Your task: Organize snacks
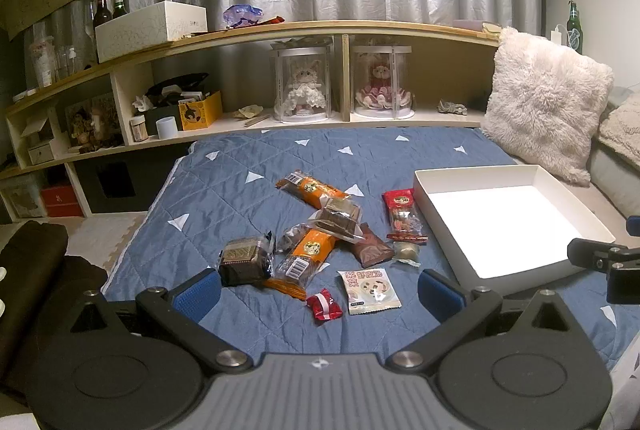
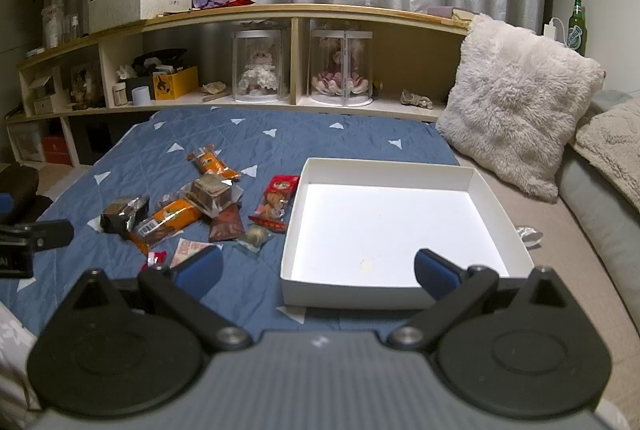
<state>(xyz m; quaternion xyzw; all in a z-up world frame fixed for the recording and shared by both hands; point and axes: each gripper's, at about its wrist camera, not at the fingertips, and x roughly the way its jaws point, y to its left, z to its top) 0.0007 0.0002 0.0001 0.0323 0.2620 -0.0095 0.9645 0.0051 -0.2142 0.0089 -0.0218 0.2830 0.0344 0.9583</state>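
Left tool (image 1: pixel 320 290): fingers spread wide apart, holding nothing, positioned above the near edge of the blue quilt (image 1: pixel 224 185) on the bed. Right tool (image 2: pixel 318 272): fingers likewise spread wide apart and empty, positioned at the near wall of the white box (image 2: pixel 348 296).

The white box sits on the quilt to the right of the snacks, with nothing visible inside it. All snacks lie on the quilt outside the box:

- A long orange packet (image 1: pixel 314 187) lies farthest from the tools.
- A clear-wrapped brown cake (image 1: pixel 338 216) overlaps the near end of that orange packet.
- A second orange packet (image 1: pixel 306 258) lies below the cake, barcode end toward the left tool.
- A dark boxed cake (image 1: pixel 244 260) lies just left of the second orange packet, close to the left tool's left finger (image 1: pixel 198 292).
- A brown packet (image 1: pixel 372 244) lies to the right of the second orange packet.
- A red-topped clear packet (image 1: pixel 404 216) lies just beside the box's left wall.
- A small round sweet (image 1: pixel 407 253) lies below the red-topped packet.
- A square white packet (image 1: pixel 369 290) and a small red packet (image 1: pixel 324 305) lie nearest the left tool, between its fingers in the left wrist view.

A fluffy white pillow (image 2: pixel 516 101) stands behind the box, and a wooden shelf (image 2: pixel 280 11) runs along the wall.
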